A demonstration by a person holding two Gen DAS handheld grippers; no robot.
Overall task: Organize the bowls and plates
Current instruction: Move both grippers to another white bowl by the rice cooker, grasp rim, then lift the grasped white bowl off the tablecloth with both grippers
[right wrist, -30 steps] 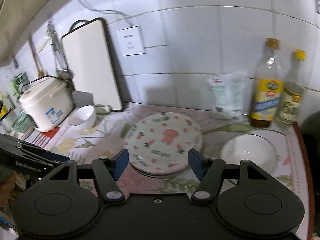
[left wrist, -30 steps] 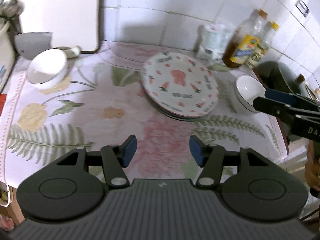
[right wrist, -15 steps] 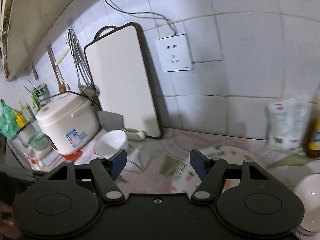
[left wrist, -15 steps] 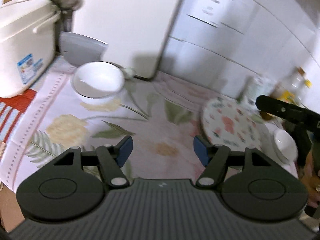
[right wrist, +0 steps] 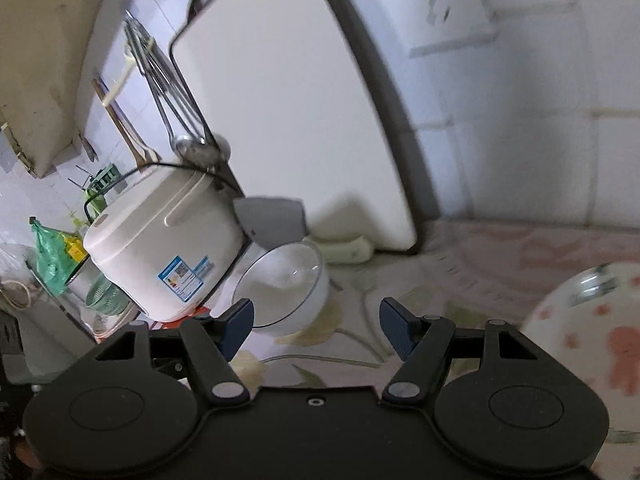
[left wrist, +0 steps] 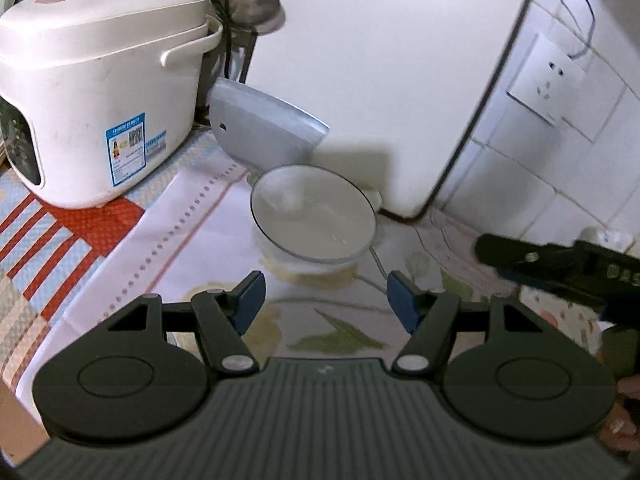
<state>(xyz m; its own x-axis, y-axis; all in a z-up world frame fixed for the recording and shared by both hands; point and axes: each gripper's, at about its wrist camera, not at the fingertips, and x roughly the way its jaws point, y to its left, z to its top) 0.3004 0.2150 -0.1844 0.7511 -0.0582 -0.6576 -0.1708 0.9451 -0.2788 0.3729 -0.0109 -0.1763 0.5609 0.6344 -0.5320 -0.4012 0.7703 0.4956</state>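
Observation:
A white bowl (left wrist: 314, 216) sits on the floral cloth near the rice cooker; it also shows in the right wrist view (right wrist: 284, 284). My left gripper (left wrist: 322, 300) is open and empty, just short of the bowl. My right gripper (right wrist: 316, 324) is open and empty, a little to the bowl's right; its black body (left wrist: 560, 268) shows at the right of the left wrist view. A patterned plate (right wrist: 588, 328) lies at the right edge, and a sliver of it shows in the left wrist view (left wrist: 568, 320).
A white rice cooker (left wrist: 96, 92) stands at the left on a striped mat. A white cutting board (left wrist: 384, 72) leans on the tiled wall behind the bowl. A grey lid-like piece (left wrist: 260, 128) rests between them. A ladle (left wrist: 252, 0) hangs above.
Both grippers have swung left and forward, away from the plate stack and second bowl toward the white bowl by the rice cooker. Both stayed open.

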